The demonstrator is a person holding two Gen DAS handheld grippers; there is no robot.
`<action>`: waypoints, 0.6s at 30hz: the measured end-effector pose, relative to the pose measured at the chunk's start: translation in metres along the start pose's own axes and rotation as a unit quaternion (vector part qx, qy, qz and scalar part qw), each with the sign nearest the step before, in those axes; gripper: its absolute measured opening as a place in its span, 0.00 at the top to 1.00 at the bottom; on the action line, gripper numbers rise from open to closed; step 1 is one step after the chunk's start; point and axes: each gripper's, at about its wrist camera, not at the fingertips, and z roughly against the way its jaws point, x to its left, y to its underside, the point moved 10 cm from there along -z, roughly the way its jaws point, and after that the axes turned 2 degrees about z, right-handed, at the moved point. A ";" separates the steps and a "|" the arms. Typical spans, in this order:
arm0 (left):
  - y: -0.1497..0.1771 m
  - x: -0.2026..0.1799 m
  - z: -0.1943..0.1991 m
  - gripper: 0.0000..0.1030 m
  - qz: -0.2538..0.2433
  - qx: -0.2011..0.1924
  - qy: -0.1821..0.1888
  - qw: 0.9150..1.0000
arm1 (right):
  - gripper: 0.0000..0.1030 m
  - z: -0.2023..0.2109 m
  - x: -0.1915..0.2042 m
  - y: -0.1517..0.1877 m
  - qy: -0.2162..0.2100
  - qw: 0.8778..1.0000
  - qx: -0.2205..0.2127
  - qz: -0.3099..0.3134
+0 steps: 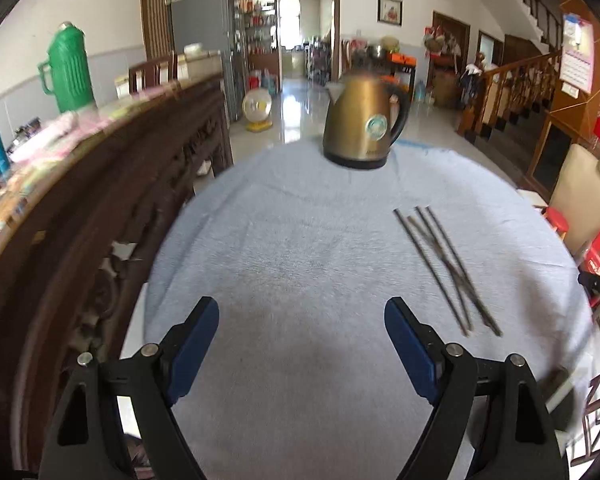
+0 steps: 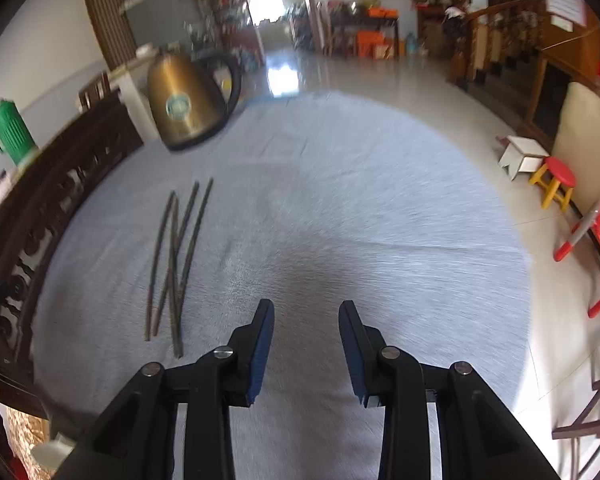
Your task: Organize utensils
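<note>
Several dark chopsticks (image 1: 446,270) lie crossed in a loose bundle on the pale blue cloth (image 1: 300,248) of the round table. In the left wrist view they are to the right of my left gripper (image 1: 302,312), which is wide open and empty above the cloth. In the right wrist view the chopsticks (image 2: 178,260) lie to the left of my right gripper (image 2: 306,316), which is open with a narrower gap and empty, above the cloth (image 2: 340,208).
A brass-coloured electric kettle (image 1: 362,124) stands at the table's far edge, also in the right wrist view (image 2: 184,100). A dark carved wooden cabinet (image 1: 100,184) runs along the left with a green thermos (image 1: 66,68). Stools (image 2: 556,184) stand on the floor at right.
</note>
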 end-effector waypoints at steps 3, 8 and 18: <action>0.010 -0.012 0.041 0.17 0.004 -0.014 0.015 1.000 | 0.64 0.037 -0.012 0.003 -0.007 0.999 -0.035 -0.013; 0.041 -0.043 0.079 0.17 0.032 0.001 0.058 0.998 | 0.63 0.092 -0.031 0.012 -0.027 0.995 -0.088 -0.025; 0.054 -0.098 0.087 0.17 -0.049 -0.013 -0.018 0.999 | 0.63 0.135 -0.068 0.022 -0.085 0.985 -0.127 -0.085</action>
